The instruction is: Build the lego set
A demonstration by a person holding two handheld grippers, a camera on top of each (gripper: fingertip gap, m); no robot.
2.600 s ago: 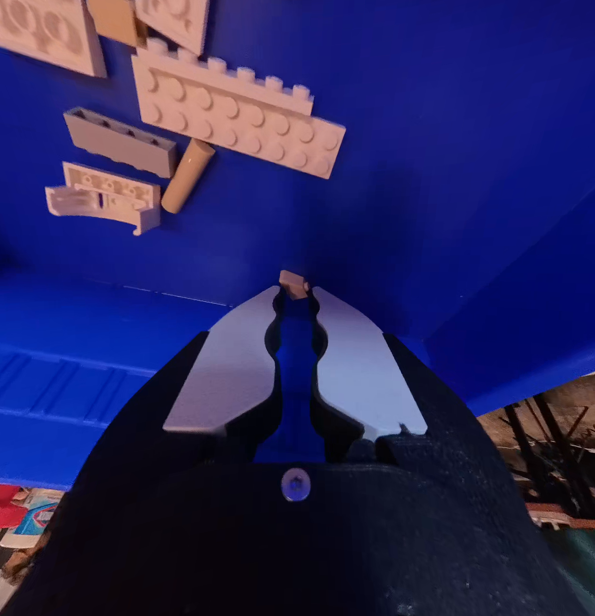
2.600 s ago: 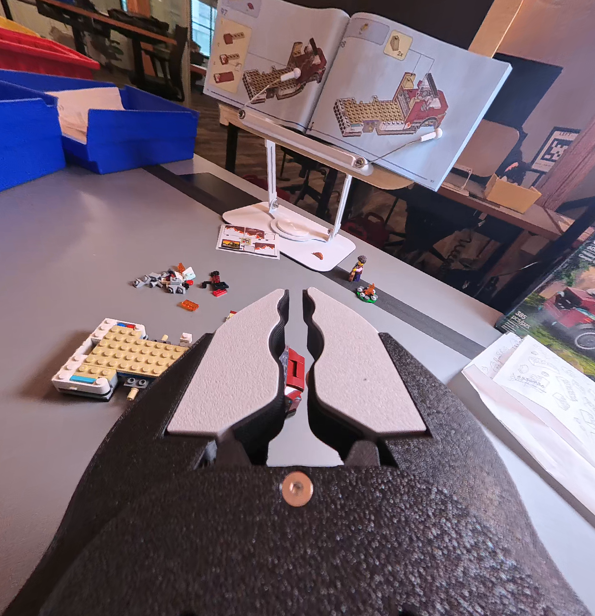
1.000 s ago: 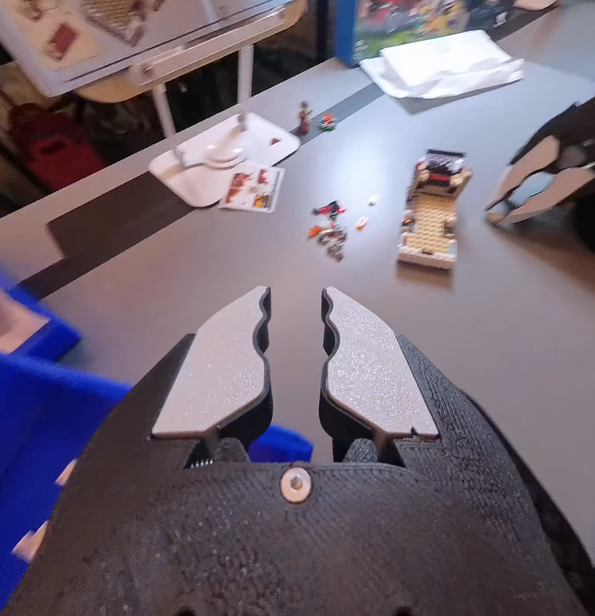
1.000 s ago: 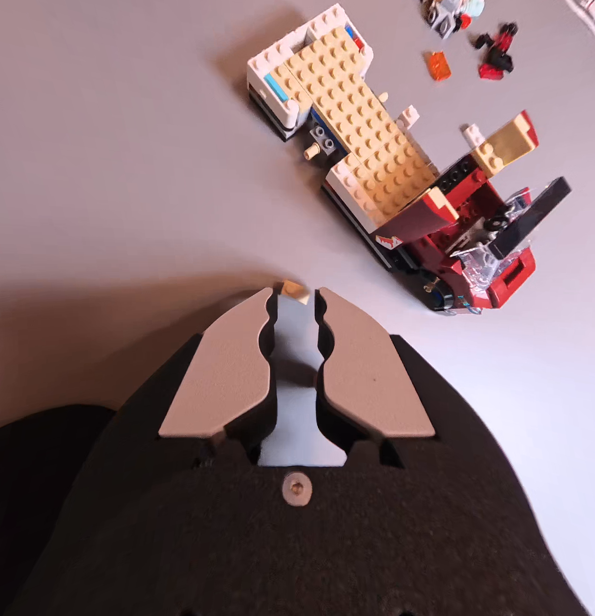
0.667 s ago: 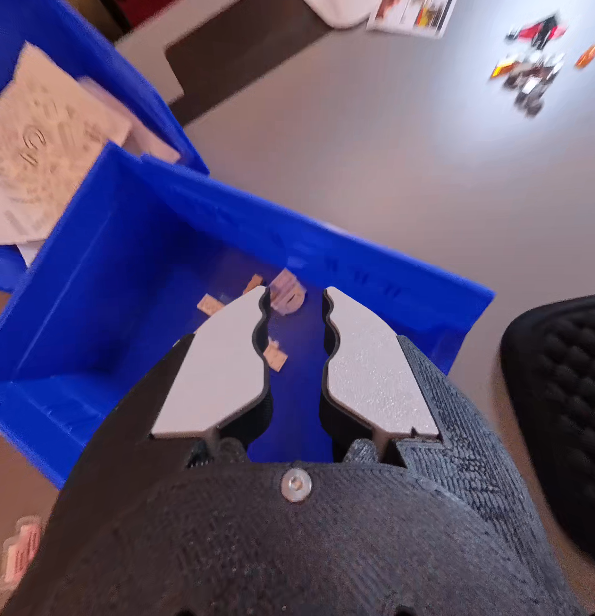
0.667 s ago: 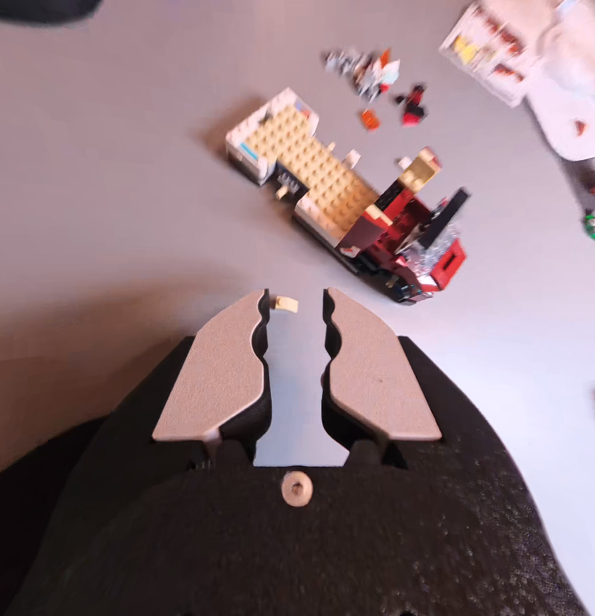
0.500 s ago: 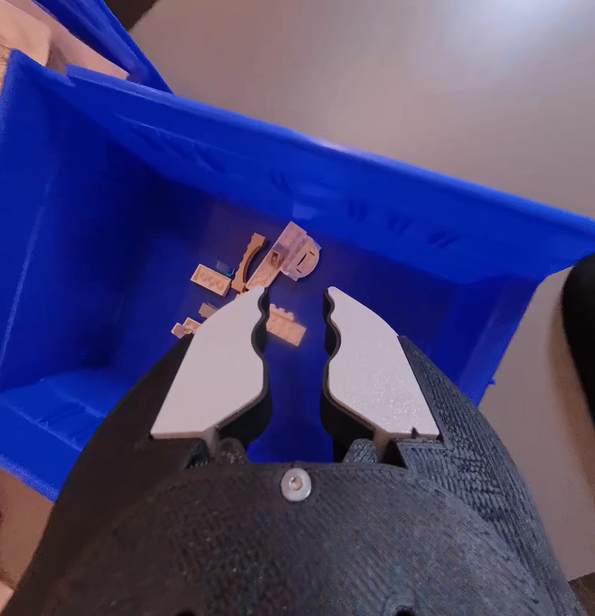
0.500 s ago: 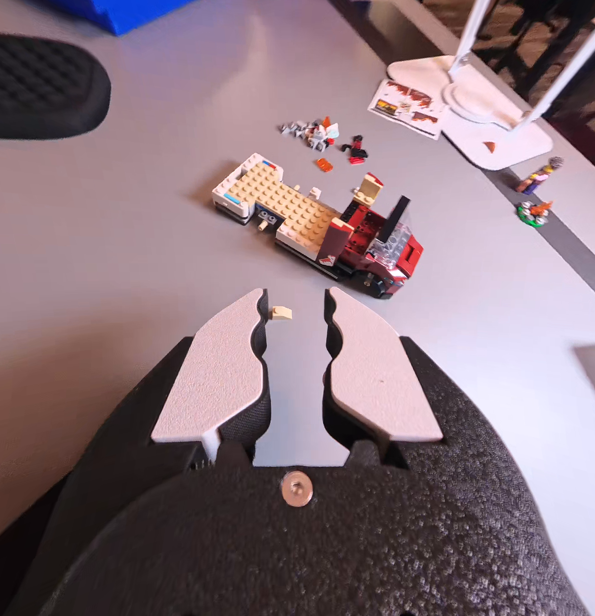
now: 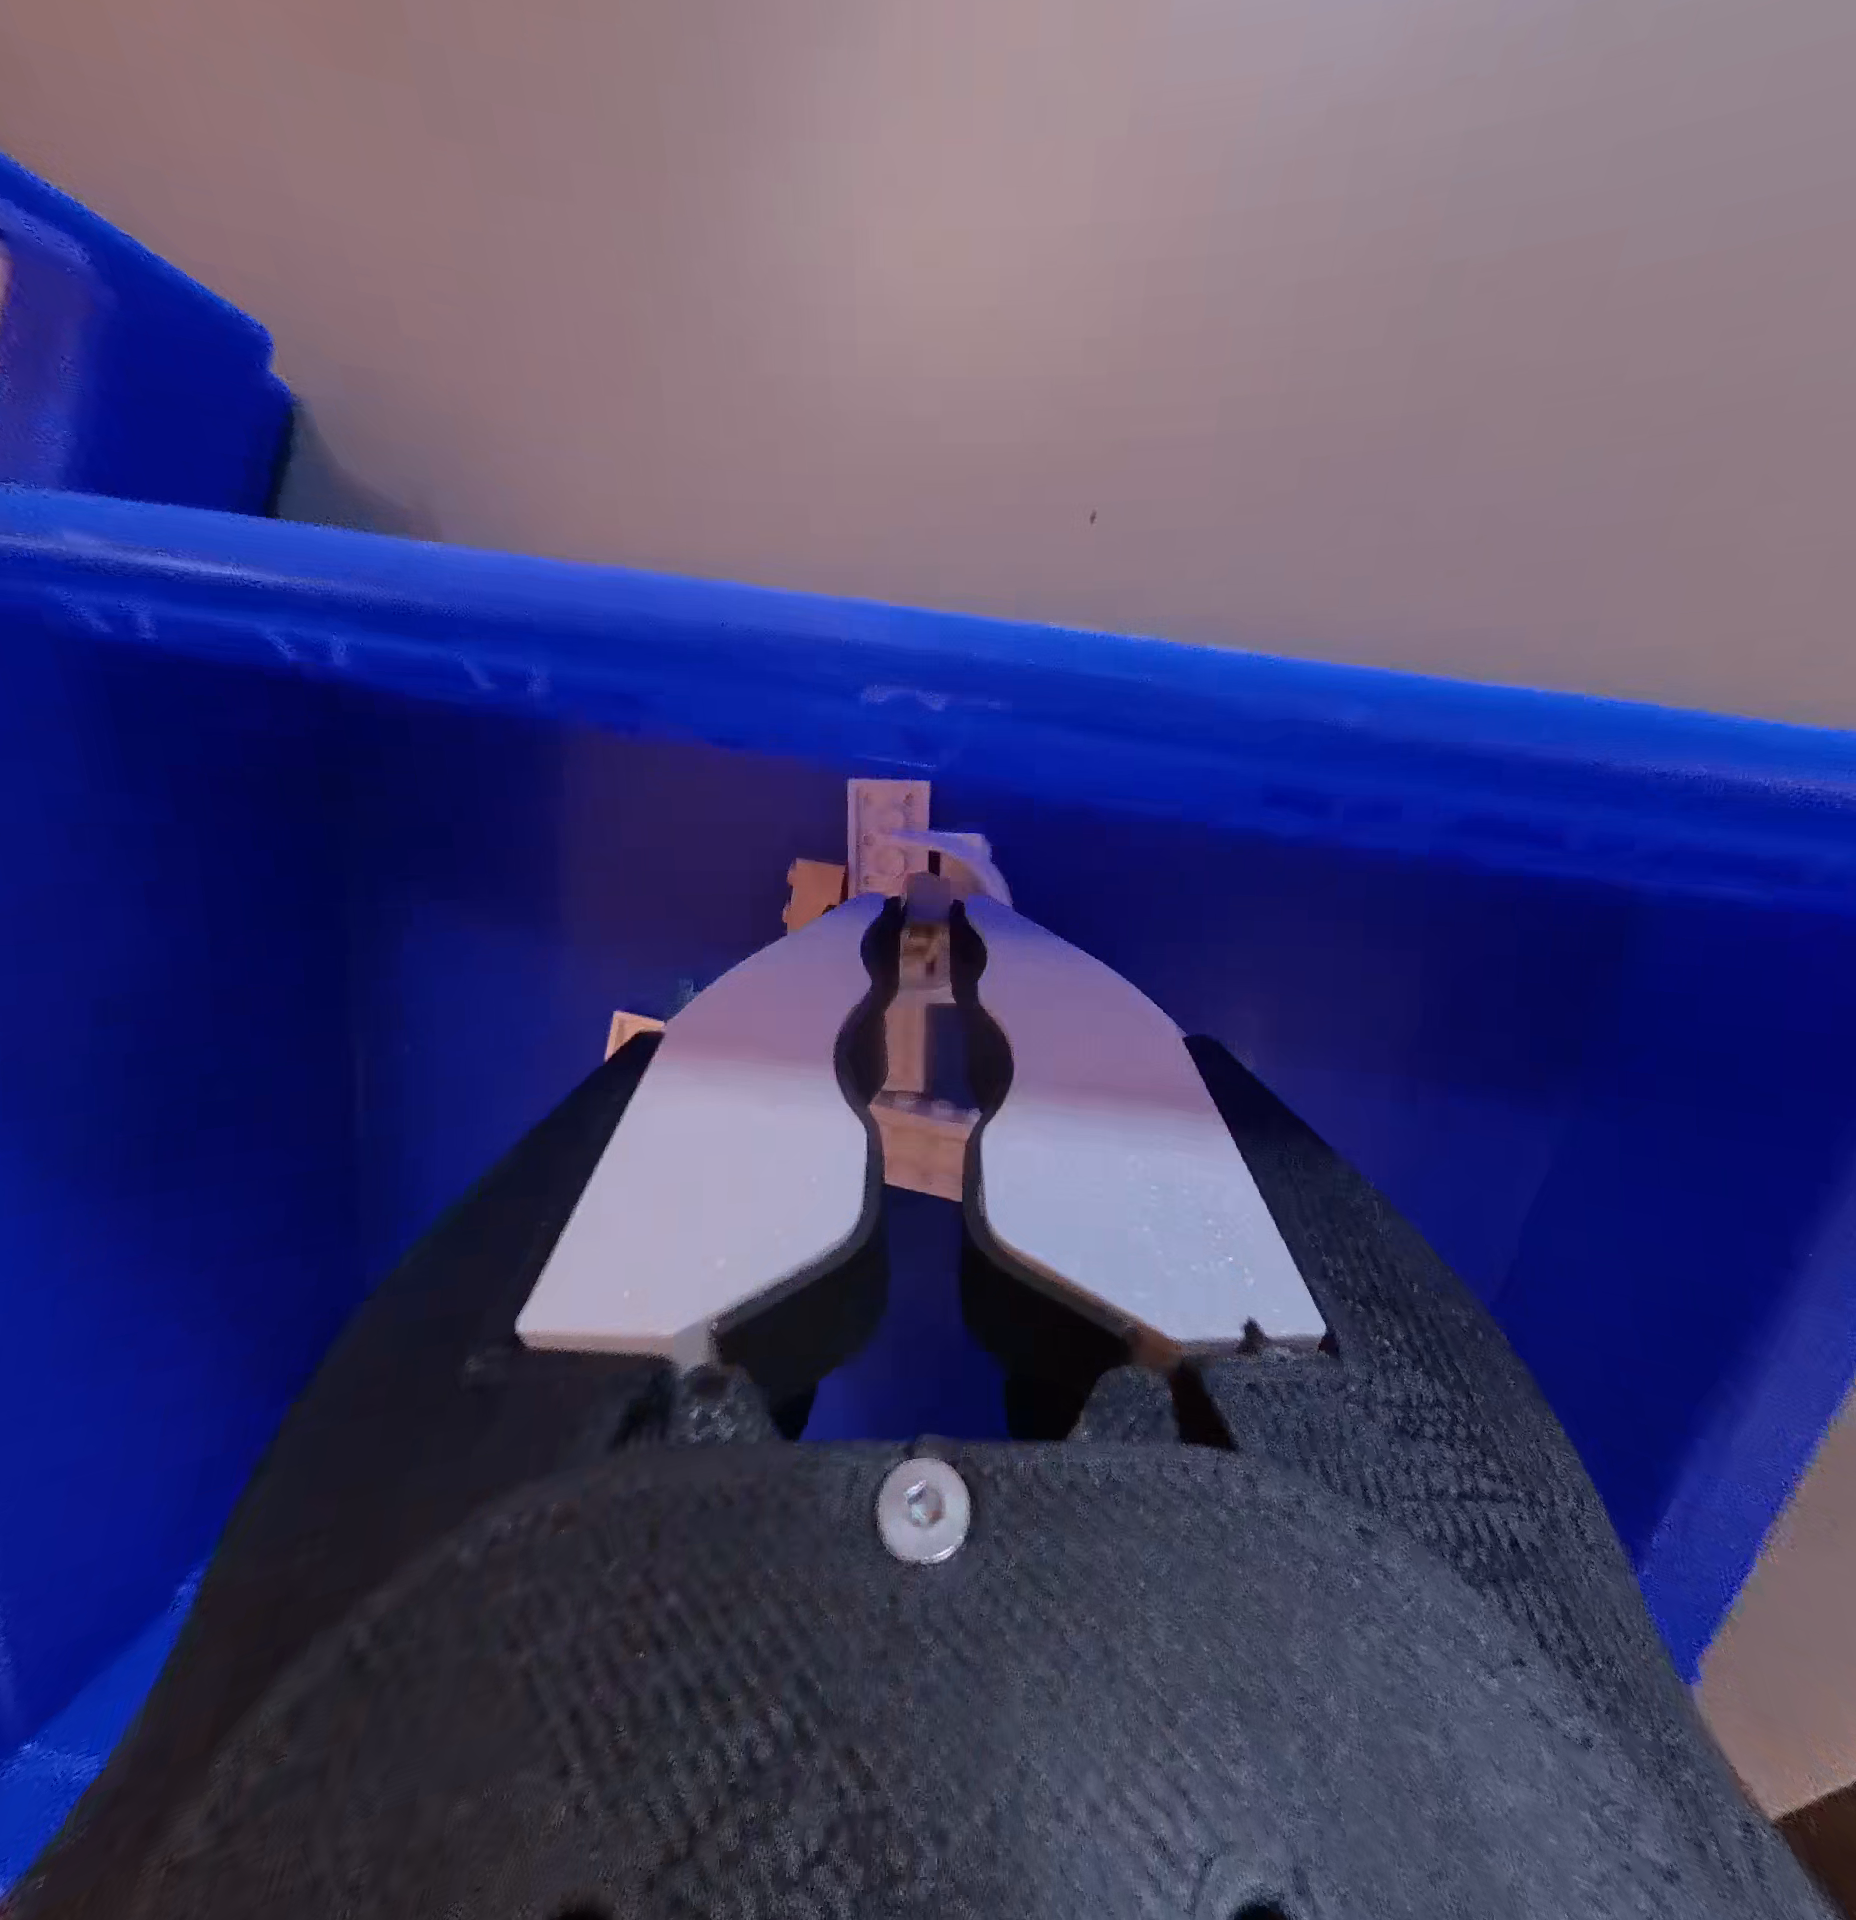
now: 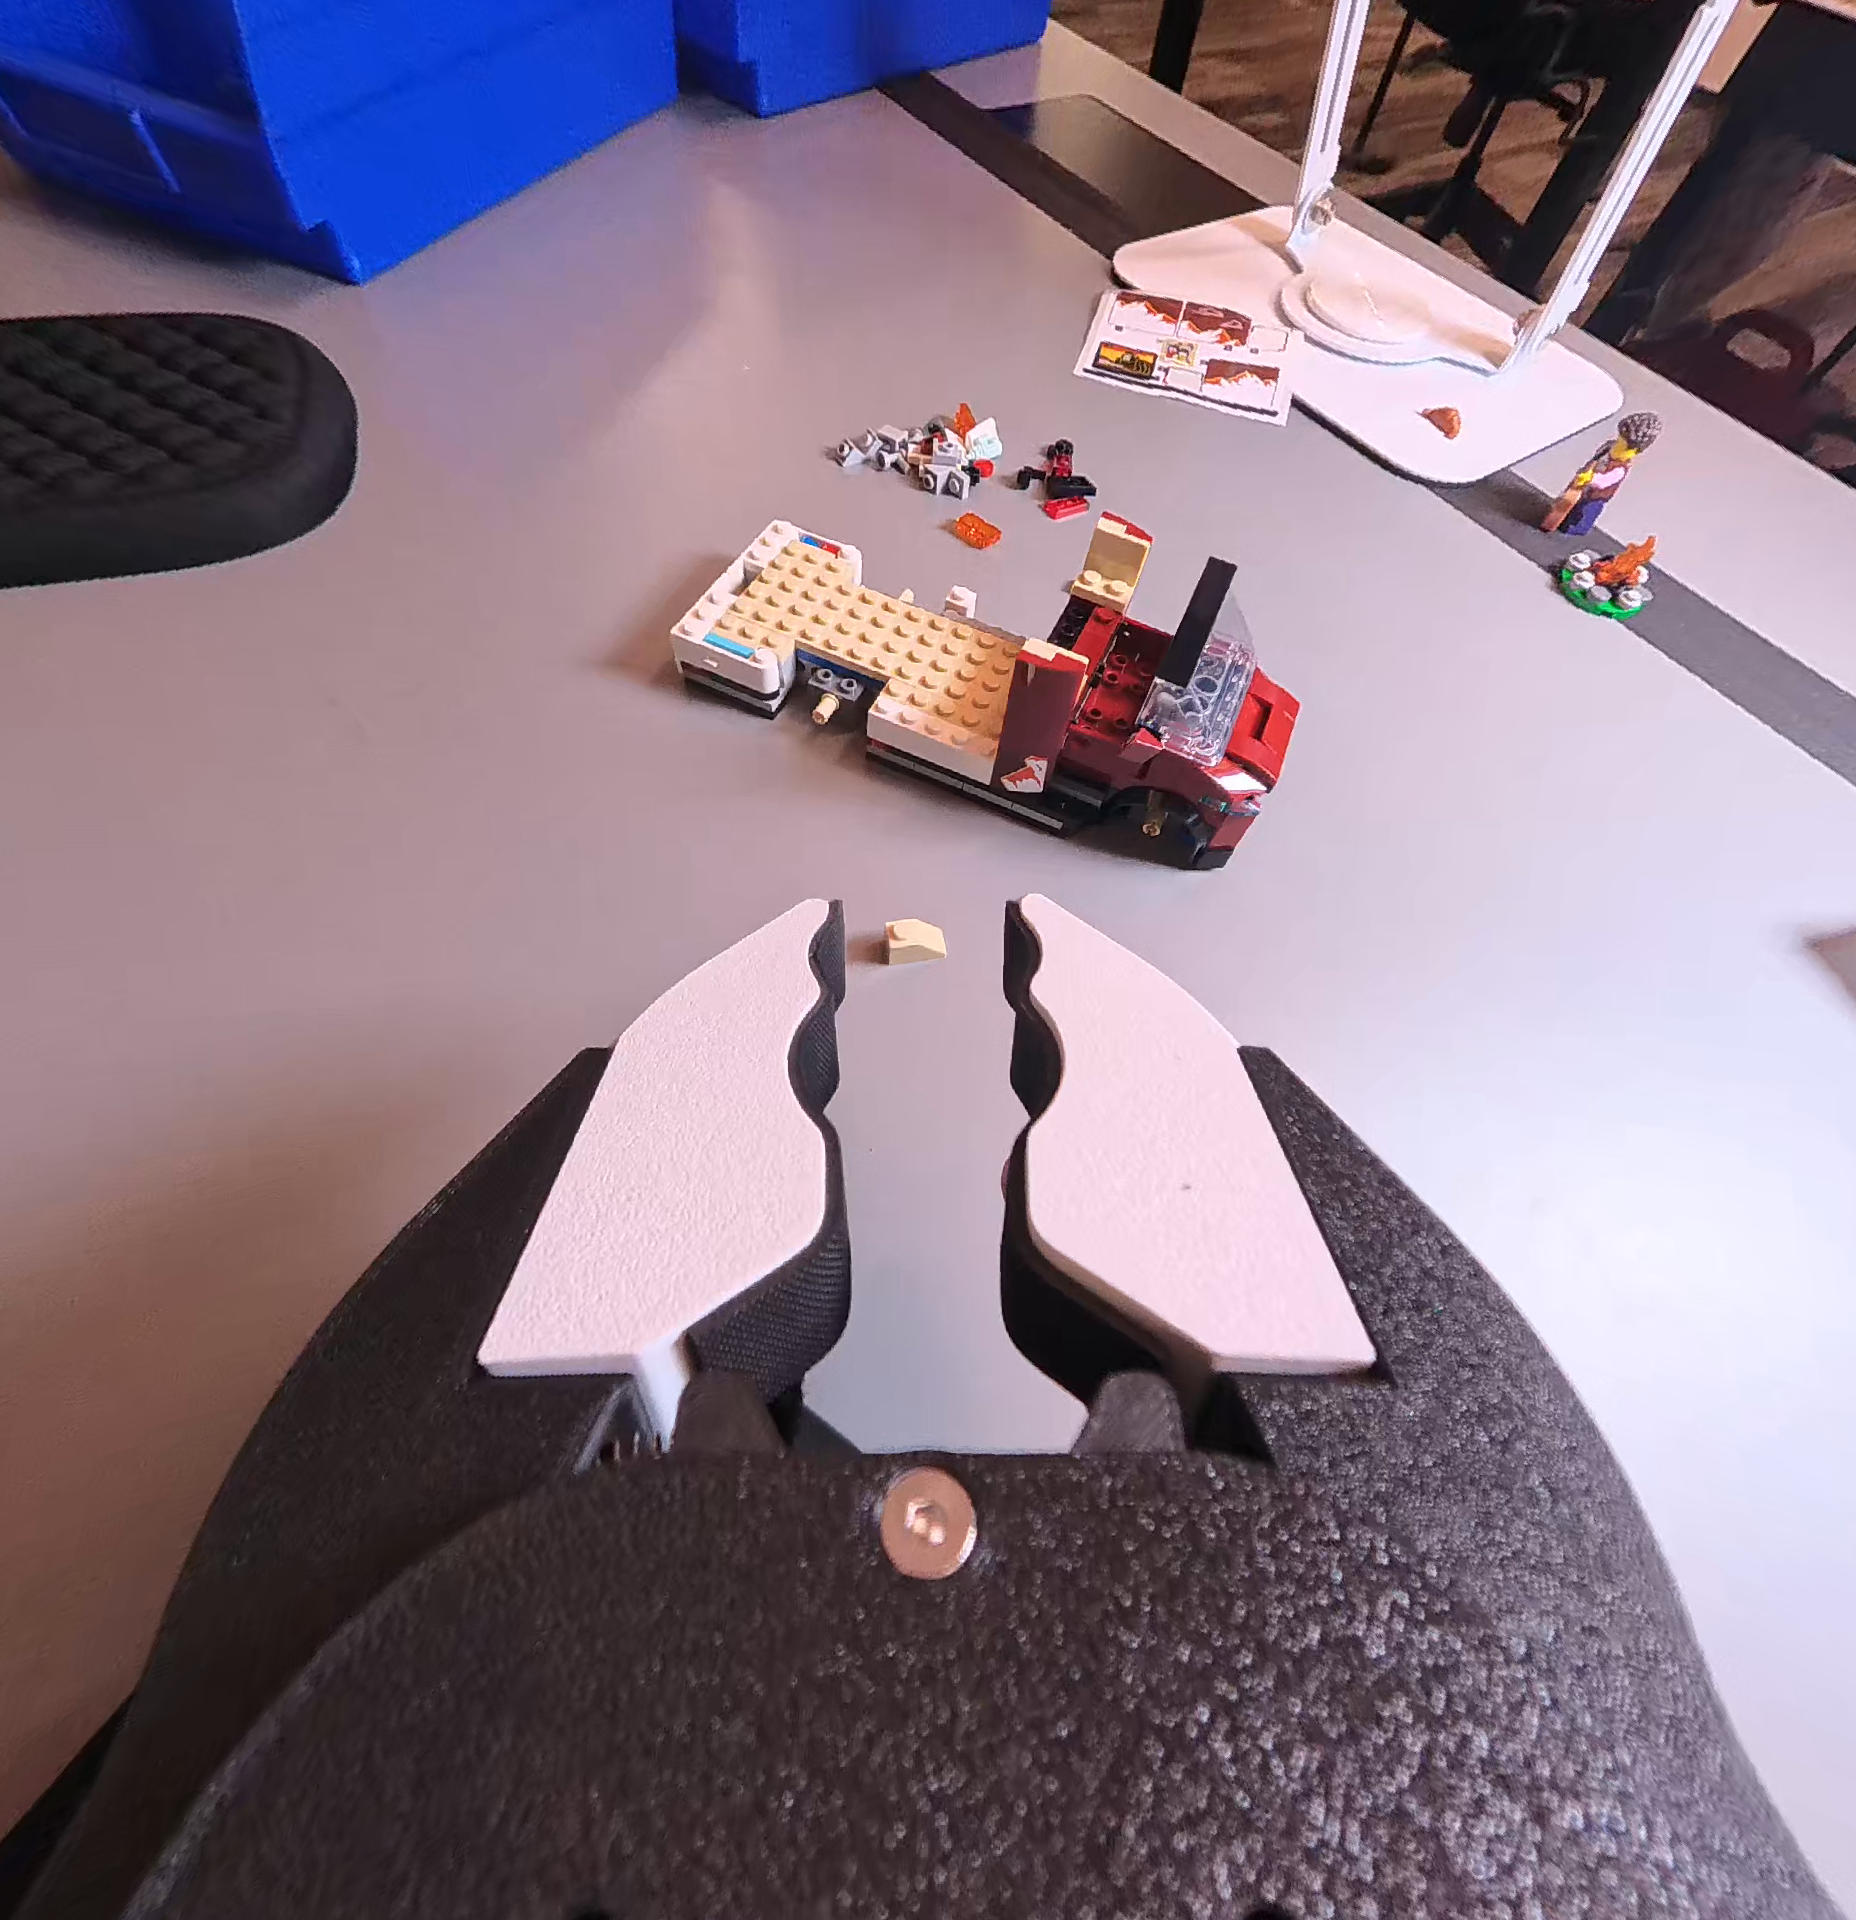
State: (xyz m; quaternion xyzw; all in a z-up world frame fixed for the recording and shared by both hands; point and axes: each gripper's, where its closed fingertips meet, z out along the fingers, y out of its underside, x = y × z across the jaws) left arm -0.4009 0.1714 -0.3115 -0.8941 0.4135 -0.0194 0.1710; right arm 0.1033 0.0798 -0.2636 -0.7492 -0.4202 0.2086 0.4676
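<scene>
Left claw [image 9: 924, 914] is now being closed on a small piece [image 9: 922, 940] inside the blue bin [image 9: 384, 831]; right claw [image 10: 922, 914], emptied, is being held open over the released tan slope [image 10: 913, 943].

Left tongs [image 9: 924, 914] seemingly pinched, right tongs [image 10: 922, 920] agape

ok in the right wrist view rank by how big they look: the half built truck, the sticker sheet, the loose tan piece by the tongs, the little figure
1. half built truck
2. sticker sheet
3. little figure
4. loose tan piece

The figure stands farther back, so its lead over the tan piece is likely real.
</scene>
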